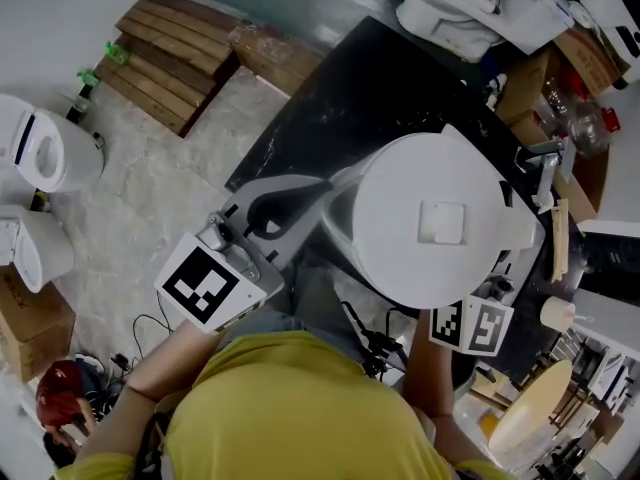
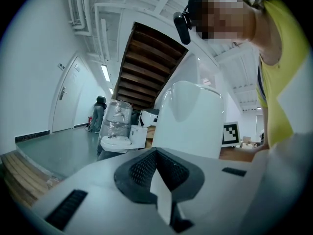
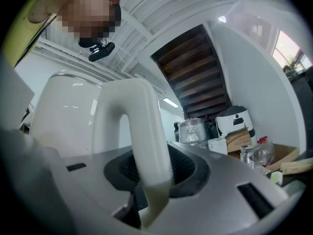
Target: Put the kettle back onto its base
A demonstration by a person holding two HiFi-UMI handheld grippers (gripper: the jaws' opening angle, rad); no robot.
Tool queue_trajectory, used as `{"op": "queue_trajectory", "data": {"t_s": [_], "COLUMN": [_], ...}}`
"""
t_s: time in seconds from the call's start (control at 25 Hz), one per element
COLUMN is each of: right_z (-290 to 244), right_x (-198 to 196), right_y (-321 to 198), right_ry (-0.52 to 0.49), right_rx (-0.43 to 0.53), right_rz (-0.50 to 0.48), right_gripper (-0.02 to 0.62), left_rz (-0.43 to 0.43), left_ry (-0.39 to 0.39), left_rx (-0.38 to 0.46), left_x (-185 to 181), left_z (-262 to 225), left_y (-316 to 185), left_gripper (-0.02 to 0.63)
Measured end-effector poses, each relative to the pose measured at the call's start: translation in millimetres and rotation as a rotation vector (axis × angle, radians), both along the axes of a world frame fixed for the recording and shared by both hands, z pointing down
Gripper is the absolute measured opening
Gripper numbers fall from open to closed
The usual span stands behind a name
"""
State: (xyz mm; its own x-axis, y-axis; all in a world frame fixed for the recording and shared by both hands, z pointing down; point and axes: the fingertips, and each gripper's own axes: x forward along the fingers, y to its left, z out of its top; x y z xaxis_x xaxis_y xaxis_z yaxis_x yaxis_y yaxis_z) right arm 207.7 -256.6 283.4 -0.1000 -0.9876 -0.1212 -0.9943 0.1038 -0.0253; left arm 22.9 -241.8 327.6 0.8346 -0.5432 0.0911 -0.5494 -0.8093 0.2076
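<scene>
The white kettle [image 1: 430, 223] hangs over the black table [image 1: 350, 98], seen from above with its square lid button up. My left gripper [image 1: 298, 208] reaches in from the left and is shut on a thin white edge of the kettle [image 2: 188, 124]; that edge shows wedged between the pads [image 2: 142, 173]. My right gripper [image 1: 480, 308] comes in from below the kettle, with its marker cube at the lower right. It is shut on the kettle's arched handle [image 3: 142, 136], which runs down between its jaws. No view shows the kettle's base.
White toilets [image 1: 40, 153] and a wooden pallet [image 1: 170, 53] lie on the floor at the left. Boxes and a clear bottle [image 1: 585, 118] crowd the table's right end. A wrapped toilet [image 2: 117, 131] and a far-off person [image 2: 98, 112] stand in the hall.
</scene>
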Motion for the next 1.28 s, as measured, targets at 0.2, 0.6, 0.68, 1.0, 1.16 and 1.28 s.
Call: {"op": "queue_trajectory", "data": {"t_s": [0.2, 0.6, 0.68, 1.0, 1.16, 1.28], "right_z": [7.8, 31.9, 34.9, 44.4, 45.6, 47.9], "right_x": [-5.3, -0.8, -0.7, -1.7, 1.4, 2.5], "right_y": [-8.2, -17.5, -18.5, -21.1, -19.9, -16.3], "right_ry": [0.017, 0.001, 0.004, 0.006, 0.0, 0.0], "right_rx": [-0.007, -0.037, -0.042, -0.047, -0.051, -0.053], "right_rz": [-0.015, -0.011, -0.011, -0.008, 0.0, 0.004], "right_gripper": [0.123, 0.123, 0.123, 0.124, 0.124, 0.124], "left_rz": [-0.004, -0.01, -0.007, 0.001, 0.01, 0.014], "left_ry": [-0.04, -0.018, -0.017, -0.027, -0.034, -0.036], "left_rx": [-0.031, -0.044, -0.055, -0.07, -0.071, -0.075], "left_x": [-4.5, 0.9, 2.1, 1.4, 3.2, 5.3], "left_z": [14.8, 26.8, 28.9, 39.7, 42.1, 43.2], "left_y": [-5.3, -17.2, -18.3, -22.6, -22.4, -21.7], "left_gripper": [0.002, 0.002, 0.002, 0.002, 0.002, 0.002]}}
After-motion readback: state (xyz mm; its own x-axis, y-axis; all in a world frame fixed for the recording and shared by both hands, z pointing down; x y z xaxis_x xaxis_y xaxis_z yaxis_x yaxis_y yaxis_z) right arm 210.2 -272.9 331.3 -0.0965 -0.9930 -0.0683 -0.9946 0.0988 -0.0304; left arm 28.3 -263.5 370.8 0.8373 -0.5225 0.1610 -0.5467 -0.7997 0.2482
